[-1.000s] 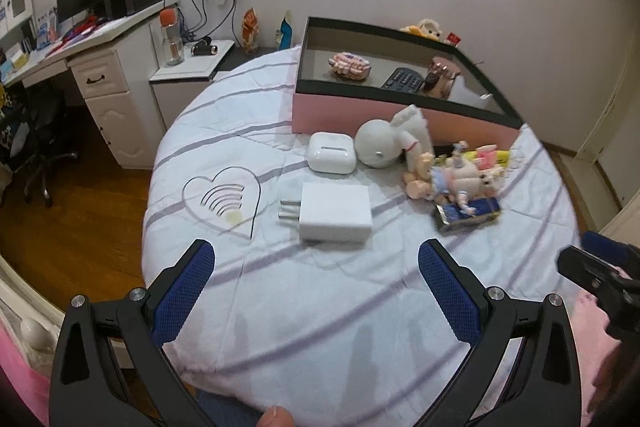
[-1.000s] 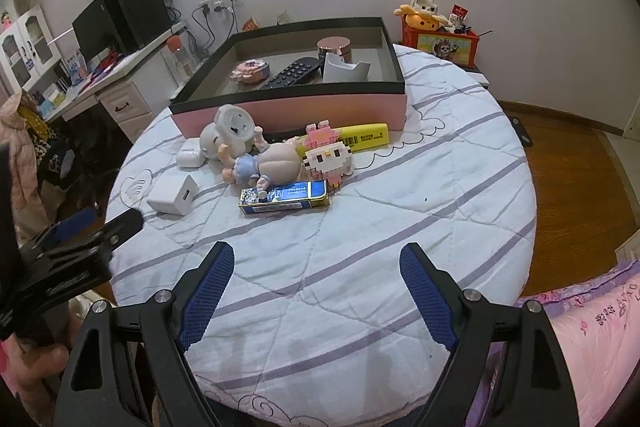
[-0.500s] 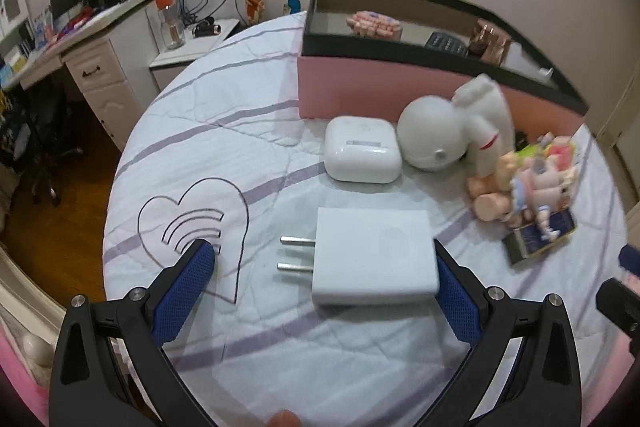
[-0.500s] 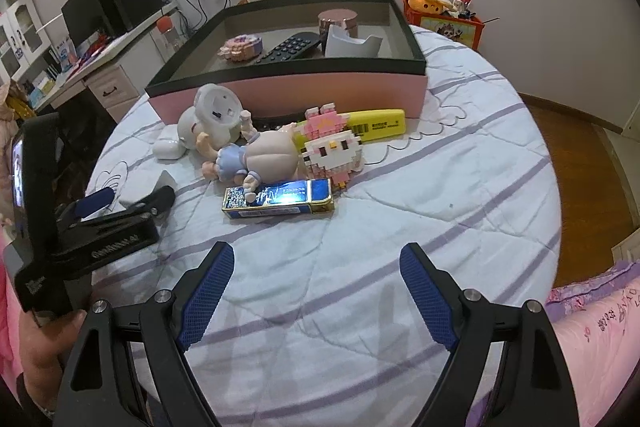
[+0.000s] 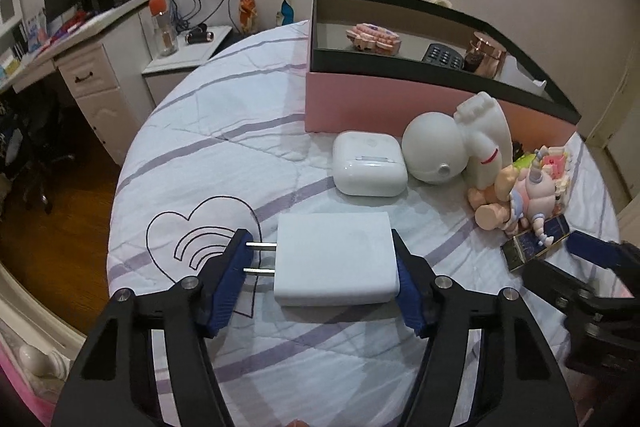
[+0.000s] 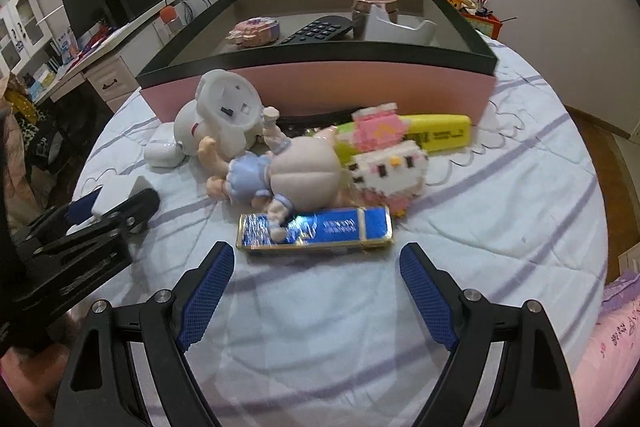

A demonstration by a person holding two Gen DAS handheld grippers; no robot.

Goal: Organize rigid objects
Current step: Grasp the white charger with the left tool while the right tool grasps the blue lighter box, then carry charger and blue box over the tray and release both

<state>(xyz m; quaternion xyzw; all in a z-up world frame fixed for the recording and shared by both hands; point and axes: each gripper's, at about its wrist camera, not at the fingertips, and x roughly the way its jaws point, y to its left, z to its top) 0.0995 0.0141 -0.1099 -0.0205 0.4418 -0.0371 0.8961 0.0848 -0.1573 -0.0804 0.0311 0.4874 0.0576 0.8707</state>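
Claws first: my left gripper straddles the white charger, which lies flat on the striped bedspread with its two prongs pointing left. The jaws are closing on it; the right pad sits against the charger's right end, while the left pad is at the prong tips, and I cannot tell whether it presses yet. My right gripper hangs wide with nothing between its pads, just short of the blue foil-wrapped box lying across in front of it.

Just beyond that box, a baby doll in pale blue lies with one foot on the foil, and a pink-and-white block cat figure touches it on the right. Behind the cat lies a yellow highlighter. Left of the doll, a white round-headed figure lies tipped over, and a white earbud case rests beside it, a little beyond the charger.

Farther still stands the pink box with a black rim. Inside it I see a pink block toy, a black remote, a copper-lidded jar and a white holder.
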